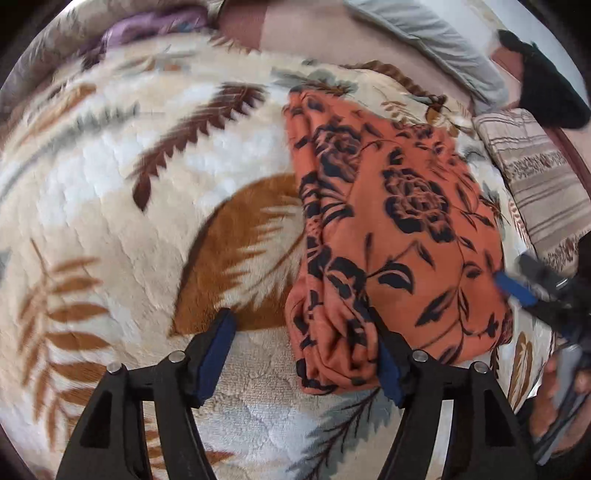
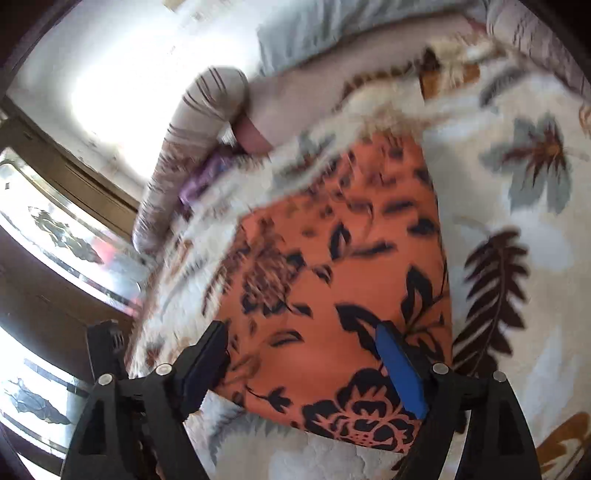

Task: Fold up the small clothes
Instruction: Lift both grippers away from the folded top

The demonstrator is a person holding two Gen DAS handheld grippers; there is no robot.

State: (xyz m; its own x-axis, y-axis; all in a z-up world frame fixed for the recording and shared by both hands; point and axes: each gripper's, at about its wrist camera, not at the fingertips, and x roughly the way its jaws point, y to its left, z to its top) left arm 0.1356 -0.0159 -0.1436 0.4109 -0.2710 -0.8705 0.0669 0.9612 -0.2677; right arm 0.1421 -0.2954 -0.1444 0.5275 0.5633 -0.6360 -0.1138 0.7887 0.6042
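An orange garment with a black flower print (image 1: 399, 236) lies folded into a rectangle on a cream fleece blanket with leaf patterns (image 1: 110, 221). My left gripper (image 1: 303, 354) is open and empty at the garment's near left corner; its right finger overlaps the cloth edge. My right gripper shows at the right edge of the left wrist view (image 1: 517, 291), by the garment's right side. In the right wrist view the right gripper (image 2: 306, 362) is open and empty just above the garment (image 2: 332, 277).
A striped beige pillow (image 1: 535, 177) and a grey pillow (image 1: 424, 40) lie at the bed's far side. A dark cloth (image 1: 546, 88) sits at the upper right. A purple cloth (image 1: 147, 26) lies far left. A window (image 2: 55, 240) is beside the bed.
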